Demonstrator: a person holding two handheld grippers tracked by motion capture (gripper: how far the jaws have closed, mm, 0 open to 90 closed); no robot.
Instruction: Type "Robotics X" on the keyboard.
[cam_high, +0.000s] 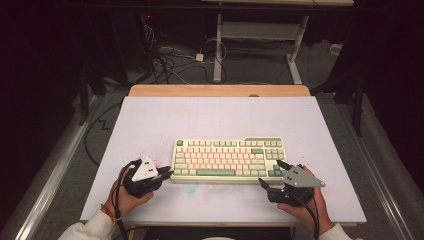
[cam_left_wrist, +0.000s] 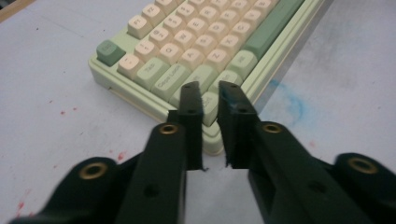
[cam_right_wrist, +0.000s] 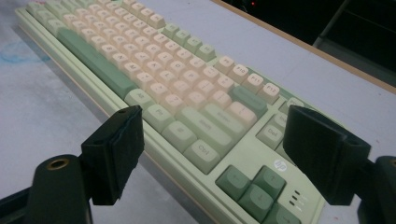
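Left gripper (cam_high: 167, 172) nearly shut, holding nothing, at keyboard (cam_high: 227, 159) corner; right gripper (cam_high: 272, 175) wide open, empty

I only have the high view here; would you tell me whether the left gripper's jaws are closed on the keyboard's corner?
Observer: No. In the left gripper view, the left gripper has its jaws nearly together with nothing between them, pointing at the keyboard's front left corner.
Operator: Thank you. How do the right gripper's jaws stand?
Observer: The right gripper has its jaws wide apart, aimed at the corner with the dark green arrow keys. Neither pad seems to touch the keyboard.
Operator: Is there any marking near that corner?
Observer: Yes, a small round logo sits on the case just above the arrow keys.
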